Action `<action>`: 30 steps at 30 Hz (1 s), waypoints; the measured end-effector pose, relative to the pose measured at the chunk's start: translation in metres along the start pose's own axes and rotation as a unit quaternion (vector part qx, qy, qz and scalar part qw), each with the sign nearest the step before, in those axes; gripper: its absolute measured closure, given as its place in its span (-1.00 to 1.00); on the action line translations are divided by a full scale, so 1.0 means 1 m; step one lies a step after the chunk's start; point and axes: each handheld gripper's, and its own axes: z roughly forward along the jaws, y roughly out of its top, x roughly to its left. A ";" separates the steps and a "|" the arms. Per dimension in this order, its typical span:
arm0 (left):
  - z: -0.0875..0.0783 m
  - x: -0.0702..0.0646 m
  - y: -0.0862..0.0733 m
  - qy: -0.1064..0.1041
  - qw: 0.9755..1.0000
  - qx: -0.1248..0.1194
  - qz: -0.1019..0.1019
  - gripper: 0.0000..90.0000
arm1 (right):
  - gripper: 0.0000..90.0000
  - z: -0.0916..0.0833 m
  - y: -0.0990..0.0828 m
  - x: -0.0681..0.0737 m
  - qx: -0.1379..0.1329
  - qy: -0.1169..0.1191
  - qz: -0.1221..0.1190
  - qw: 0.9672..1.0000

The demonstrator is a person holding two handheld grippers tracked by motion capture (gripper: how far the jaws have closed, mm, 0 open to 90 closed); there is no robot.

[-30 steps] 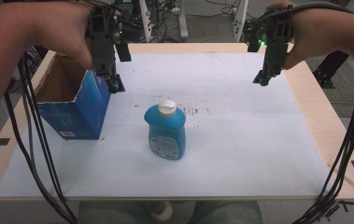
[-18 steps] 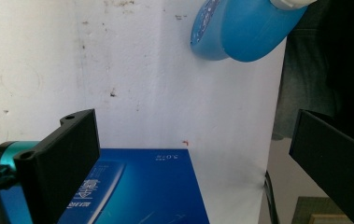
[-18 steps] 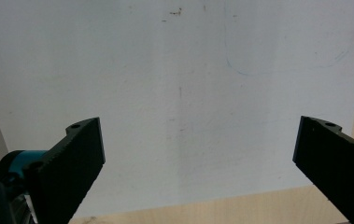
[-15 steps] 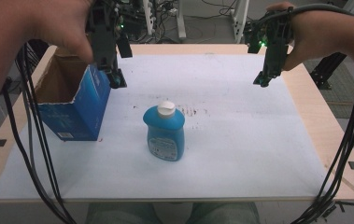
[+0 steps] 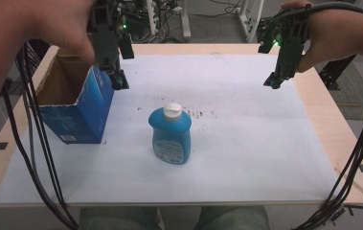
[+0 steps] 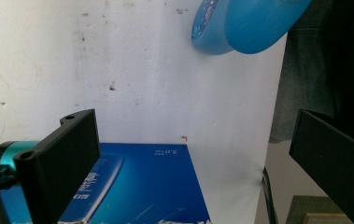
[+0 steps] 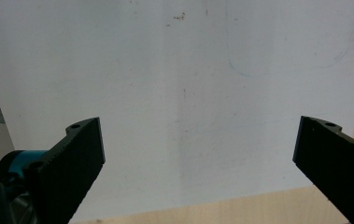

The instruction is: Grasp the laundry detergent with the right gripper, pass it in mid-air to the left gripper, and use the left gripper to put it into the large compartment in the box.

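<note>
Since a second ago the left gripper (image 5: 119, 82) has been edging toward the far side of the table, and it is now hanging over the near right corner of the open blue box (image 5: 76, 108); the right gripper (image 5: 273, 82) is barely shifting at all. Both are being held up off the surface, their jaws spread wide with nothing between them, which is showing plainly in the left gripper view and the right gripper view alike.

The blue bottle (image 5: 171, 135) with its white cap (image 5: 172, 110) is standing upright near the middle of the white sheet (image 5: 246, 143), apart from both grippers and a little to the right of the box. In the left gripper view the bottle's rounded body (image 6: 244, 23) is showing at the top edge, with the box's blue side (image 6: 142, 186) lying below between the jaws.

The box is sitting at the left edge of the sheet, its brown inside open to the top. The right gripper is hovering over the far right part of the sheet, close to the bare wooden table (image 5: 327, 120). Black cables (image 5: 40, 143) are trailing down from both hands toward the near edge.
</note>
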 end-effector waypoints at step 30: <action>0.002 -0.015 -0.008 0.011 1.000 0.003 0.018 -0.96 | -0.97 0.060 0.004 0.096 -0.239 0.053 0.082 0.966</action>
